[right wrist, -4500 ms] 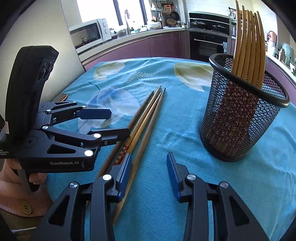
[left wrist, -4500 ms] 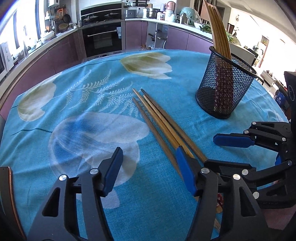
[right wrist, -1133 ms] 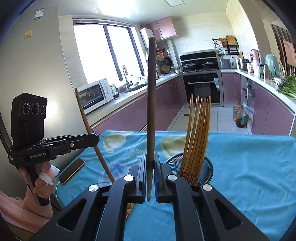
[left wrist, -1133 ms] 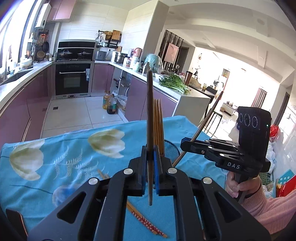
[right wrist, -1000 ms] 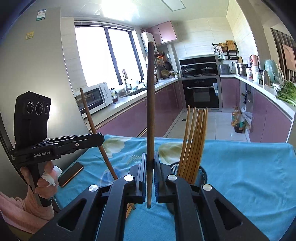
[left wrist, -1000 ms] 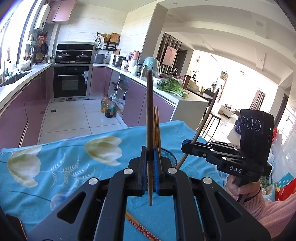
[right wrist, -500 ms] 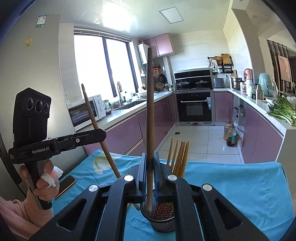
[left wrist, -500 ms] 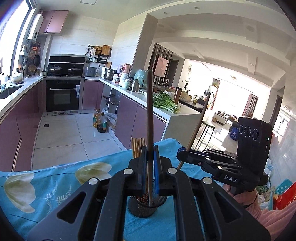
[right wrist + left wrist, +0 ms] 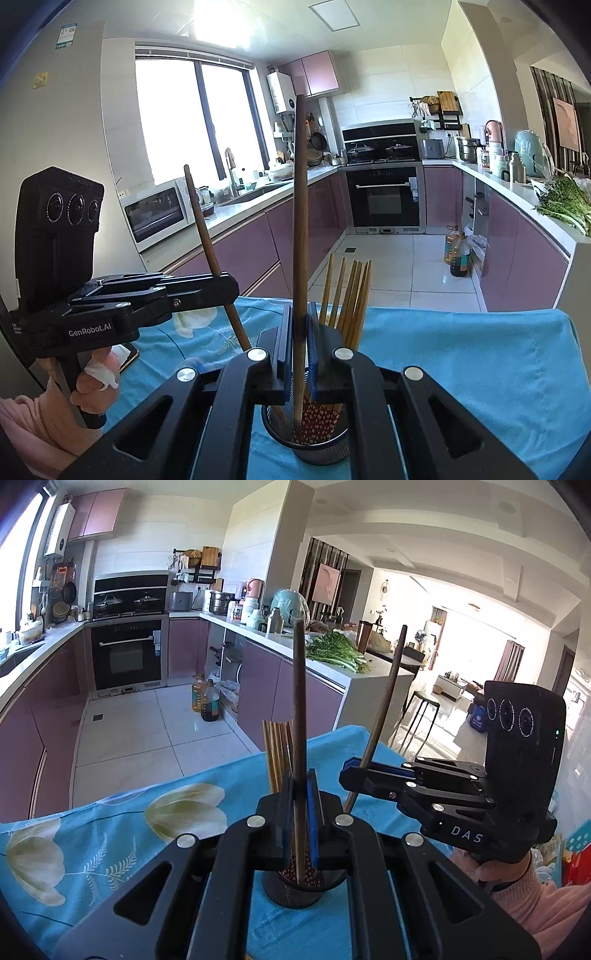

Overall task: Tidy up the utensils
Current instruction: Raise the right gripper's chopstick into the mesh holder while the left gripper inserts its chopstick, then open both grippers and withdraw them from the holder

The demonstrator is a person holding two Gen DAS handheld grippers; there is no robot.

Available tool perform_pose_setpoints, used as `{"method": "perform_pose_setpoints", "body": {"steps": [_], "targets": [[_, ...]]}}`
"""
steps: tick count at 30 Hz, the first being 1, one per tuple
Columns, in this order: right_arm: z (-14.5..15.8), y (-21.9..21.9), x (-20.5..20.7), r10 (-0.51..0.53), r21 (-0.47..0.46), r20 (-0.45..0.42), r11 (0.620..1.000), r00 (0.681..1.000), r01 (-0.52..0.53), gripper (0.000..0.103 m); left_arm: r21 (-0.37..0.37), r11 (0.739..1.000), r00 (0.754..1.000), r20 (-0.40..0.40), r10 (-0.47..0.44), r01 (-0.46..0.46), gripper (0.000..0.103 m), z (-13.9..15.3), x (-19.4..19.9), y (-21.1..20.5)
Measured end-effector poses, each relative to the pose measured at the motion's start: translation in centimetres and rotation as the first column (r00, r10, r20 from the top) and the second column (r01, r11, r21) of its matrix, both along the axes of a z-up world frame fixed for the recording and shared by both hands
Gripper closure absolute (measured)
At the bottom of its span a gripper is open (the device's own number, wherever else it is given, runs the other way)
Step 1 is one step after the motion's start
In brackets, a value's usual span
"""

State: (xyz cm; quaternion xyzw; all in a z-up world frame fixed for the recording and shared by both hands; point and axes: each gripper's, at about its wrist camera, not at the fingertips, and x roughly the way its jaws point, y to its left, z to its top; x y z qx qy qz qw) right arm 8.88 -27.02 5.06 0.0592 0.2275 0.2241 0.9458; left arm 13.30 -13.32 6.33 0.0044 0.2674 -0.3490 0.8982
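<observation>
My left gripper (image 9: 300, 786) is shut on a dark brown chopstick (image 9: 300, 701) held upright. Its lower end hangs in the mouth of a black mesh holder (image 9: 303, 891), which has several lighter chopsticks (image 9: 277, 749) standing in it. My right gripper (image 9: 300, 325) is likewise shut on an upright brown chopstick (image 9: 300, 221) whose tip dips into the same holder (image 9: 308, 443) beside the standing chopsticks (image 9: 347, 291). Each view shows the other gripper: the right gripper (image 9: 347, 771) with its tilted chopstick (image 9: 386, 705), and the left gripper (image 9: 231, 286) with its chopstick (image 9: 207, 240).
The holder stands on a table under a blue flowered cloth (image 9: 110, 834). A phone (image 9: 127, 356) lies near the table's left edge. A person's hands (image 9: 92, 391) in pink sleeves grip the handles. Beyond the table's far edge lie a tiled floor and purple kitchen cabinets.
Both grippers, open by loose chopsticks on the table earlier, now each hold one. Over the last second they have come over the holder, and the chopstick tips now sit in its mouth.
</observation>
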Motion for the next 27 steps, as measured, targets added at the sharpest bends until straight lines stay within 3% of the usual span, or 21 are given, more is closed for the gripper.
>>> {"method": "perform_pose_setpoints", "body": {"steps": [12, 27], "targets": [[-4.0, 0.5, 1.5, 0.013, -0.015, -0.147, 1.000, 0.989, -0.015, 0.097, 0.139, 0.989, 0.995, -0.092, -0.037, 0.049, 0.096, -3.8, 1.0, -1.2], [-5.2, 0.0, 2.9, -0.001, 0.015, -0.194, 1.000, 0.981, 0.004, 0.095, 0.170, 0.985, 0.991, -0.133, -0.010, 0.033, 0.095, -5.8, 4.0, -2.7]]}}
